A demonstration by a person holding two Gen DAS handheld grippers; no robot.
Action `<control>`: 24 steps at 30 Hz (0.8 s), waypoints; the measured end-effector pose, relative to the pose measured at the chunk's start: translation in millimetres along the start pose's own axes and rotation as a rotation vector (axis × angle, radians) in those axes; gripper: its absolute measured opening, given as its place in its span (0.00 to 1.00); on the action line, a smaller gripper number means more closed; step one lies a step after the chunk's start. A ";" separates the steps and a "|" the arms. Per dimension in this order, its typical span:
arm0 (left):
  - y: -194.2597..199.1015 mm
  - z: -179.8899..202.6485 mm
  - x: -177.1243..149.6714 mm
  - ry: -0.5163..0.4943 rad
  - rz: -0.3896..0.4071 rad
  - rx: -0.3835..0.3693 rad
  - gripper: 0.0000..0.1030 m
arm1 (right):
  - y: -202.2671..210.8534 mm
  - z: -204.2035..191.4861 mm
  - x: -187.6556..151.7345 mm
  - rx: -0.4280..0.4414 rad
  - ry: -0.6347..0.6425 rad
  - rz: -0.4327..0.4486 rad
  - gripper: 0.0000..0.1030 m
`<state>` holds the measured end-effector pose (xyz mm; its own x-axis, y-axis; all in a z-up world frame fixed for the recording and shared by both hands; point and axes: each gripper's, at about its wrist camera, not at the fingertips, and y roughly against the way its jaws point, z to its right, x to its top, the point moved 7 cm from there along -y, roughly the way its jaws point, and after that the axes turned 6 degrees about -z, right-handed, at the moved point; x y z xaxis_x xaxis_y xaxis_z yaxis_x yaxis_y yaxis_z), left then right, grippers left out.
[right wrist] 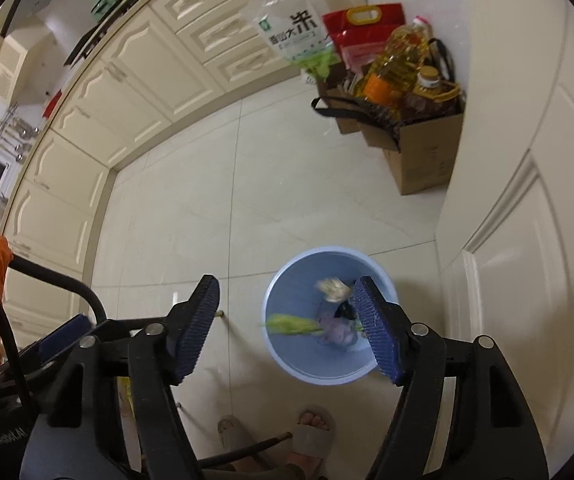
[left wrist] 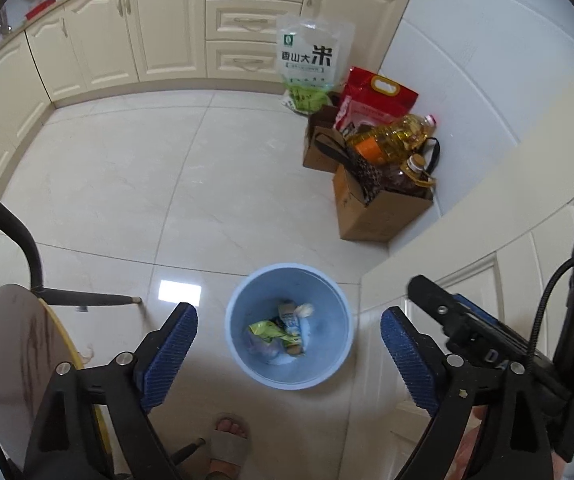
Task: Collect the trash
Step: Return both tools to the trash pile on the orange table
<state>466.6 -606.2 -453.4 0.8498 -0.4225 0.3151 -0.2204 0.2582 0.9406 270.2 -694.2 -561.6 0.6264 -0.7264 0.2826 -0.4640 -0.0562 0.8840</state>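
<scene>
A pale, glossy tiled floor (left wrist: 135, 184) fills a kitchen lined with cream cabinets (left wrist: 159, 28), their panelled doors and drawers running along the far side and round to the left. In the far corner stand cardboard boxes (left wrist: 379, 208) packed with bottles of cooking oil (left wrist: 391, 136), with a red bag (left wrist: 379, 92) and a clear rice bag (left wrist: 311, 60) printed with dark characters propped behind them. A light blue bin (left wrist: 289, 326) sits on the floor near the corner of a white panelled unit (left wrist: 487, 272), and the trash lies inside it: a green wrapper (left wrist: 267, 330), a small printed packet and pale crumpled bits. The left gripper (left wrist: 289, 354) hangs above the bin with its jaws spread wide and nothing between them, pointing steeply down at the floor. The right gripper (right wrist: 287, 328) is likewise wide apart and empty, also aimed downward, its right finger overlapping the bin's rim (right wrist: 287, 272) in the right wrist view. The contents appear blurred in that view. A round wooden stool seat (left wrist: 19, 356) with black metal legs stands at the left, and the person's sandalled feet (right wrist: 311, 432) show on the floor below the bin.
</scene>
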 end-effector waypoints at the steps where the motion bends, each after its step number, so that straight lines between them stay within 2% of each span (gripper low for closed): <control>1: 2.2 2.0 -2.2 -0.005 0.006 0.004 0.91 | 5.9 1.7 0.3 -0.008 -0.010 0.013 0.82; 2: 7.3 3.8 -5.2 -0.012 0.013 0.008 0.93 | 10.7 1.8 0.9 -0.009 -0.018 0.026 0.91; 4: 18.4 7.9 -11.6 -0.023 0.031 0.011 0.93 | 20.4 3.8 1.7 -0.009 -0.034 0.046 1.00; 10: 65.6 18.0 -32.8 -0.050 0.097 -0.009 0.97 | 63.3 1.6 0.6 -0.012 -0.049 0.097 1.00; 16: 123.0 21.7 -54.8 -0.081 0.201 -0.038 0.99 | 120.3 -23.2 -6.9 -0.006 -0.017 0.179 1.00; 24: 206.6 -14.4 -107.2 -0.093 0.354 -0.048 0.99 | 199.6 -79.9 -30.4 0.011 0.059 0.303 1.00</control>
<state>336.8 -495.1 -294.7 0.6769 -0.3764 0.6326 -0.4689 0.4420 0.7647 208.5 -628.6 -363.9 0.4933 -0.6705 0.5542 -0.6418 0.1495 0.7522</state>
